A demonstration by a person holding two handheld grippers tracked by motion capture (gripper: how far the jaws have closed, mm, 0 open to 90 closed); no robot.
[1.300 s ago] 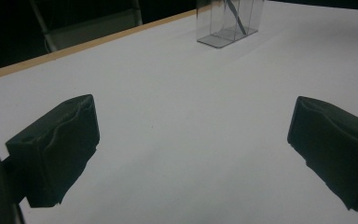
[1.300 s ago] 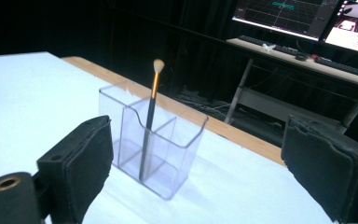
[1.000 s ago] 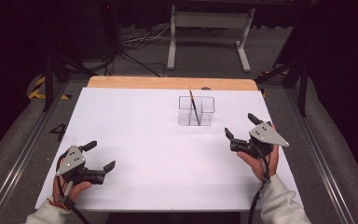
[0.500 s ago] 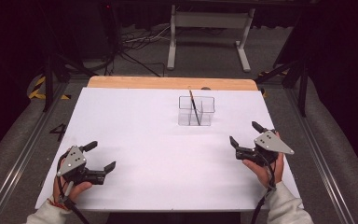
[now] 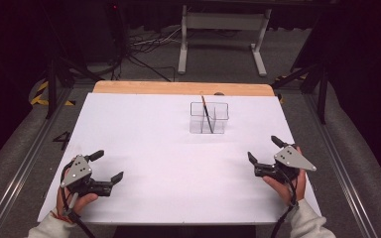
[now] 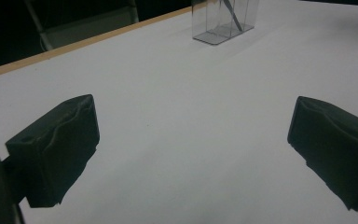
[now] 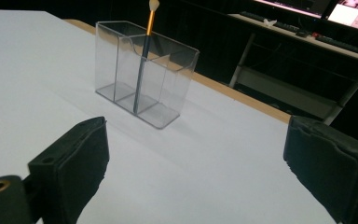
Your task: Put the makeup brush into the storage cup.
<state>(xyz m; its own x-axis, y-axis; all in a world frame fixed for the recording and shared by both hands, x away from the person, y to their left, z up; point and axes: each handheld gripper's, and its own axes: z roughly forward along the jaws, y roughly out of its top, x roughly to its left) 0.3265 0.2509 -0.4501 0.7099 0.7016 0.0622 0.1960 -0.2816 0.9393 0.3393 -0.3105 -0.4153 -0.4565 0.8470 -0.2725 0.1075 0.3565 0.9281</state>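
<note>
Standing in a clear holder (image 5: 209,118), brush (image 5: 206,113) well beyond spread, empty left fingers (image 5: 97,155) and right fingers (image 5: 252,158); white bench (image 5: 144,129), dark room.

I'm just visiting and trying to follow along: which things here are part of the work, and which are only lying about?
Part of the work:
- clear holder
- brush standing in it
- left gripper, open
- right gripper, open

Lying about:
- white table sheet
- metal stand behind the table
- floor cables

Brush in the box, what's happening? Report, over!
Left gripper open, empty. Right gripper open, empty. Brush stands tilted in clear box, untouched. Nothing in the way.
</note>
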